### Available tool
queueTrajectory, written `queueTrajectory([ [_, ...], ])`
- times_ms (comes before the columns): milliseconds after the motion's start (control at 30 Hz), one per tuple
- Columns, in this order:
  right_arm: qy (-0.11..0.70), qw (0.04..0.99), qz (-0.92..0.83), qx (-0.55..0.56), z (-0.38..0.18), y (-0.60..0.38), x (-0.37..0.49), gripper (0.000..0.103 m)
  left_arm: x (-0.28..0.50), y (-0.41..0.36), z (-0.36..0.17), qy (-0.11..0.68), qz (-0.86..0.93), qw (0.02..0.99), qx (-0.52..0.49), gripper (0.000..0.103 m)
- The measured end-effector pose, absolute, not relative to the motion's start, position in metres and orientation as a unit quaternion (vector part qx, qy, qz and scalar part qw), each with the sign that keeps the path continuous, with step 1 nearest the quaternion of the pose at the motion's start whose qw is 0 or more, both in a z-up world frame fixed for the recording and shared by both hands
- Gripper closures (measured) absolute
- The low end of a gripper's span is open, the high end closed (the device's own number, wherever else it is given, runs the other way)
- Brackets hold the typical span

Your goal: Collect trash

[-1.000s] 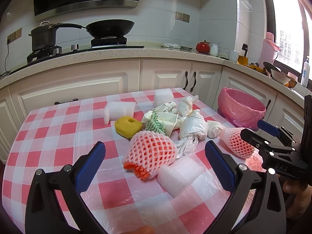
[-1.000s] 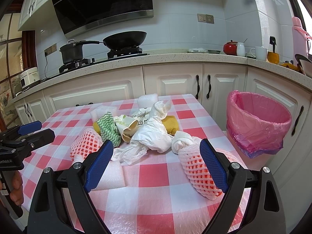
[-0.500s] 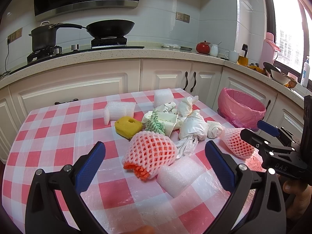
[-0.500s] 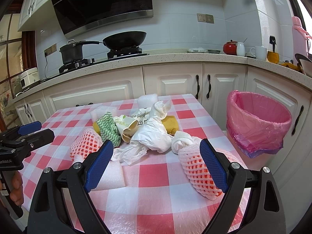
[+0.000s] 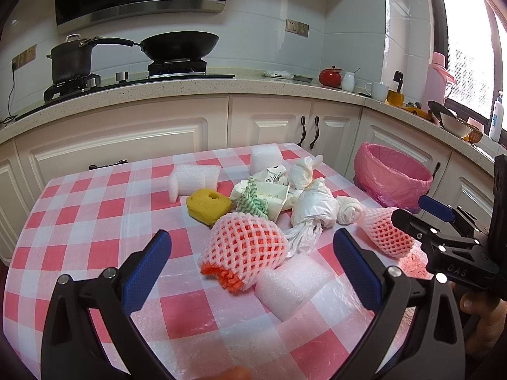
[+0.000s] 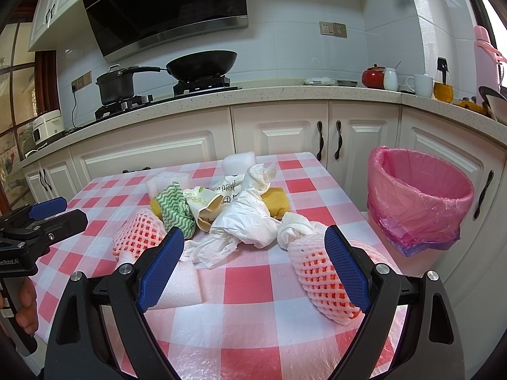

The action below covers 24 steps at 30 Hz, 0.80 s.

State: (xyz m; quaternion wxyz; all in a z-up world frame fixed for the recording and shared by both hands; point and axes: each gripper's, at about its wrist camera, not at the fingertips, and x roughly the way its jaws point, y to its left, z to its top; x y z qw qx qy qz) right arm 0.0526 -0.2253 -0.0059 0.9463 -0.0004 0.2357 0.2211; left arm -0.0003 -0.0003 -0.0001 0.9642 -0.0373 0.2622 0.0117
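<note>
Left gripper [image 5: 252, 264]: jaws spread wide, holding nothing, poised above the near edge of the table.
Right gripper [image 6: 253, 267]: jaws likewise wide and empty, at the table's right near corner.
Tablecloth [image 5: 95, 221]: red-and-white check under clear plastic film.
White foam block [image 5: 290, 283]: nearest scrap, lying between the left gripper's fingers in the left wrist view.
Large foam fruit net [image 5: 244, 247]: pink mesh with an orange end, touching the foam block.
Small foam fruit net [image 6: 323, 280]: lies by the right gripper's right finger.
Central heap: crumpled white plastic bag [image 6: 247, 218], green wavy cloth [image 6: 174, 210], paper cups [image 5: 272, 196], yellow sponge [image 5: 207, 205], all touching or overlapping.
Far foam pieces [image 5: 195, 179]: behind the heap.
Trash bin [image 6: 418, 196]: pink-lined, beside the table's right edge, near the cabinets.
Counter [image 6: 221, 98]: carries a wok and a pot on the stove.
</note>
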Motion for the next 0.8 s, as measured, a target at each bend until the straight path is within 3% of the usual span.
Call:
queueTrajectory([
  [467, 0.257, 0.947, 0.192, -0.009, -0.021, -0.253, 0.068, 0.018, 0.001, -0.004, 0.002, 0.265, 0.014, 0.963, -0.033, 0.005],
  [800, 0.341, 0.925, 0.155, -0.058, -0.052, -0.260, 0.108, 0.018, 0.030, 0.001, -0.029, 0.306, 0.010, 0.951, -0.041, 0.005],
])
